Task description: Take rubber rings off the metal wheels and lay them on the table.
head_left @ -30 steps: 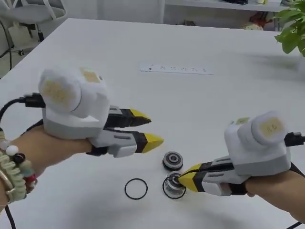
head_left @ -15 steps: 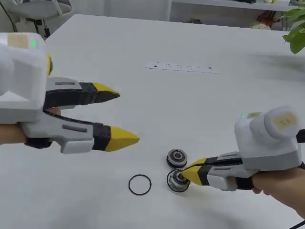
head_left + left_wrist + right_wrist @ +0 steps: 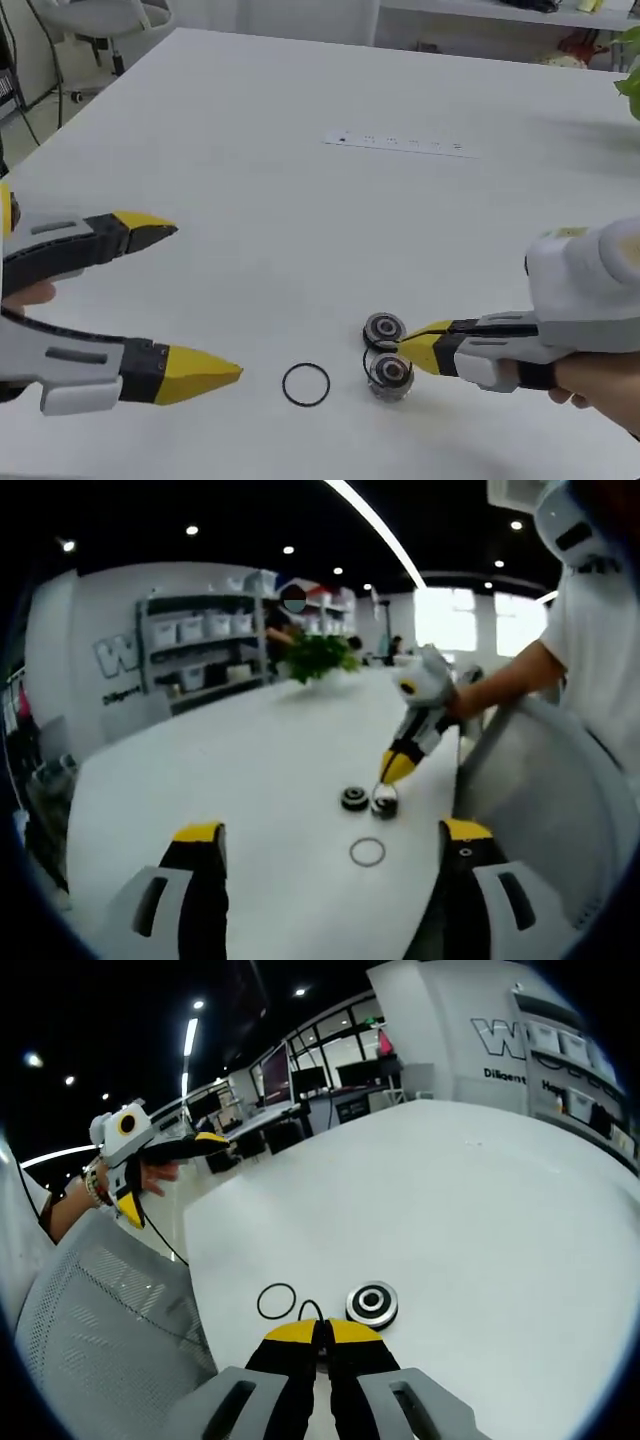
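The right gripper [image 3: 418, 346] is seen with its jaws pressed together on a rubber ring [image 3: 365, 362] looped round the near metal wheel [image 3: 390, 372], which sits just beside a second metal wheel [image 3: 384, 328]. The left gripper [image 3: 175, 300] is held wide apart, with nothing touched. In the right gripper view the near wheel is hidden behind the jaws, and the left gripper's body is cut off in the head view. A loose rubber ring [image 3: 306, 384] lies flat near the table's [image 3: 300, 180] front edge, with bare tabletop beyond.

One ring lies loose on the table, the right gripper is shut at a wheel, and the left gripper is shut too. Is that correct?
No: the left gripper is open, jaws wide apart, as the left gripper view shows. The loose ring and the right gripper, shut at a wheel, are right.
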